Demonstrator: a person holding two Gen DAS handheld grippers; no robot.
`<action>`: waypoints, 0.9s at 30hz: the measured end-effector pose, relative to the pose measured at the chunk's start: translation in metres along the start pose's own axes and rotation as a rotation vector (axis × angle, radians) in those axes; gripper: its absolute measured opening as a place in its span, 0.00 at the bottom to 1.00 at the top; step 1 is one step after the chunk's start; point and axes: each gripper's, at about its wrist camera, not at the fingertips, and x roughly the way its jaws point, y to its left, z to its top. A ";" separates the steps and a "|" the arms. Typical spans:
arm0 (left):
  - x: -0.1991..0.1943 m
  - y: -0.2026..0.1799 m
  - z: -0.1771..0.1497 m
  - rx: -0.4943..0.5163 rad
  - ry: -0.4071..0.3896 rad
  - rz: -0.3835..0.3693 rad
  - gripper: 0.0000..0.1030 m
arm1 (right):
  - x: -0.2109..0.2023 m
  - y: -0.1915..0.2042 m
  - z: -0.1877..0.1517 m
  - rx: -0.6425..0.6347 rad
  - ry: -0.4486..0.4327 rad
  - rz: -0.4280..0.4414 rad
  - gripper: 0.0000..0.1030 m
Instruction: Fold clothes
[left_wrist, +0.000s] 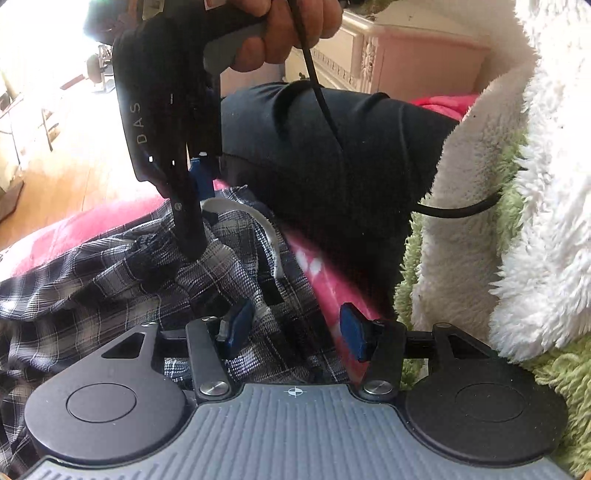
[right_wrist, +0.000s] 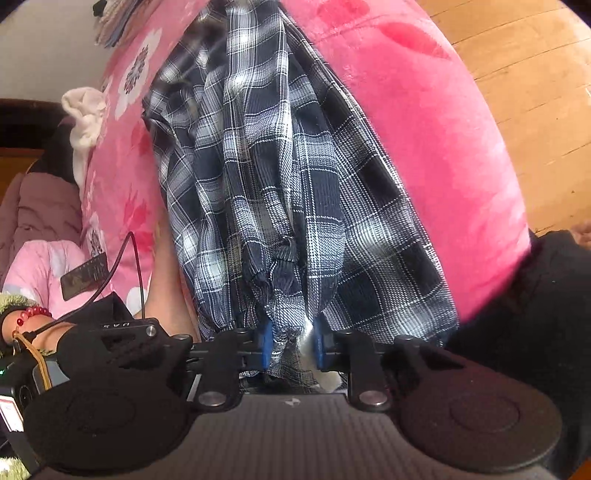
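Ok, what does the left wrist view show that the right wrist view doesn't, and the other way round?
Only the left wrist view shows the open left gripper hovering over the cloth and the white fleece blanket beside it. Only the right wrist view shows the plaid shirt hanging bunched from the right gripper, whose pads are shut on it, and a white sock on the pink blanket. Both show the shirt, the pink blanket and the wooden floor.
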 end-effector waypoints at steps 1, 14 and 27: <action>0.000 -0.001 0.001 0.002 -0.003 0.000 0.50 | -0.002 0.001 0.001 -0.009 0.002 -0.005 0.22; -0.003 0.002 -0.001 -0.013 -0.016 -0.010 0.50 | -0.002 -0.016 0.008 -0.070 0.049 -0.097 0.22; 0.023 0.004 -0.008 -0.016 0.141 -0.023 0.51 | -0.001 -0.024 0.002 -0.066 0.027 -0.090 0.34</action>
